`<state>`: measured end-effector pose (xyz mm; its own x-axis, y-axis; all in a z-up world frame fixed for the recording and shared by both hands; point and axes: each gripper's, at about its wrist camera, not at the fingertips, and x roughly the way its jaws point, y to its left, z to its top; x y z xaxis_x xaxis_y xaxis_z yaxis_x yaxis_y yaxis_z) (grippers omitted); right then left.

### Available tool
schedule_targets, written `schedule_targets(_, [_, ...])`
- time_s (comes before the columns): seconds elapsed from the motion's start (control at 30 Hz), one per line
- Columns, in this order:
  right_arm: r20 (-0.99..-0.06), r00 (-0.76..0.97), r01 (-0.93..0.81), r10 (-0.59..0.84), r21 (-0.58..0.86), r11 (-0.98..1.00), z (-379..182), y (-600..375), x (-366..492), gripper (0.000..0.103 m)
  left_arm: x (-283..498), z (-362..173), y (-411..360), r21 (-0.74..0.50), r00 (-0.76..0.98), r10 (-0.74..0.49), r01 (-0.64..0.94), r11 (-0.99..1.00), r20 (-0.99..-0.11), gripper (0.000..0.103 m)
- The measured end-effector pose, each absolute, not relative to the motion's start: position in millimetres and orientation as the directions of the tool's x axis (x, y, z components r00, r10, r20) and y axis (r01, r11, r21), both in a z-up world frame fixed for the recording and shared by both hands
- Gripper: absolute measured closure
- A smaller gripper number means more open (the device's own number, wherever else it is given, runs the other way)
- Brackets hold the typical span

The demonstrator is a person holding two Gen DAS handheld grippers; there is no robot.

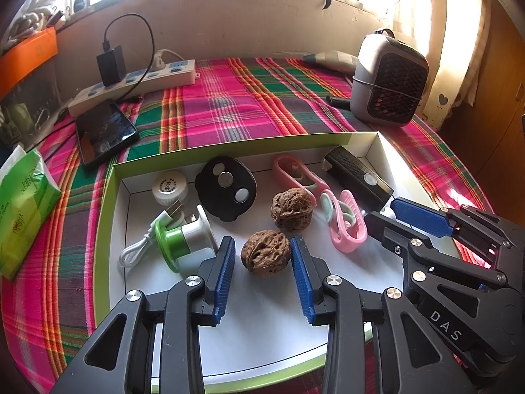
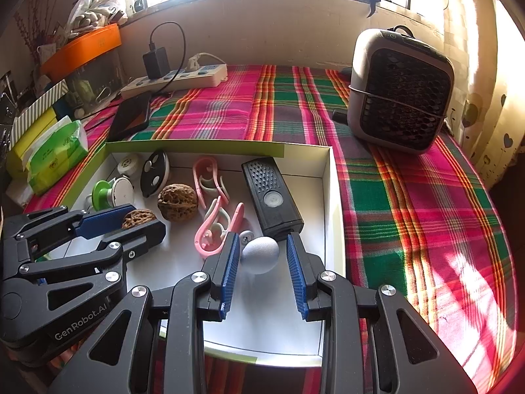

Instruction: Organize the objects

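Note:
A shallow white box with a green rim (image 1: 108, 210) (image 2: 331, 197) lies on the plaid cloth. In it are two walnuts, pink clips (image 1: 347, 226) (image 2: 213, 226), a black torch (image 1: 357, 177) (image 2: 272, 197), a black round disc (image 1: 226, 190) (image 2: 154, 174), a white cap (image 1: 170, 187), a green-and-white spool with a USB cable (image 1: 183, 239) and a pale grey ball (image 2: 261, 254). My left gripper (image 1: 262, 257) (image 2: 128, 221) is open, its fingers on either side of the near walnut (image 1: 265, 252) (image 2: 137, 218). My right gripper (image 2: 261, 256) (image 1: 390, 216) is open around the ball. The second walnut (image 1: 292, 208) (image 2: 177, 202) lies behind.
A grey fan heater (image 1: 390, 78) (image 2: 400, 92) stands at the back right. A power strip with a charger (image 1: 137, 78) (image 2: 177, 78) and a phone (image 1: 105, 131) (image 2: 131, 115) lie at the back left. A green tissue pack (image 1: 23, 210) (image 2: 55, 157) lies left of the box.

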<state>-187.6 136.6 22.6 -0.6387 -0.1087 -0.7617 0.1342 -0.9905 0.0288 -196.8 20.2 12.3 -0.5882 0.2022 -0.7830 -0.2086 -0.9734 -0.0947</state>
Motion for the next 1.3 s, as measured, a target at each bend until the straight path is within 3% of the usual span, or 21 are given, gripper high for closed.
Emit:
schedule_targets(0.17, [-0.757, -0.646, 0.122, -0.098, 0.024, -0.992, 24.5, 138.4, -185.4, 0.072, -194.4, 14.8, 20.4, -0.090, -0.595, 0.197, -0.204, -0.975, -0.779, 0.068])
schedule_targets(0.27, [-0.753, -0.650, 0.121, -0.101, 0.028, -0.992, 25.9, 138.1, -183.4, 0.066, -192.5, 16.4, 20.1, -0.088, -0.600, 0.193, -0.200, -0.976, -0.777, 0.068])
schedule_targets(1.3, [-0.702, -0.700, 0.116, -0.134, 0.073, -0.991, 46.1, 135.8, -145.5, 0.065, -143.9, 43.5, 15.8, -0.056, -0.677, 0.143, -0.148, -0.987, -0.722, 0.068])
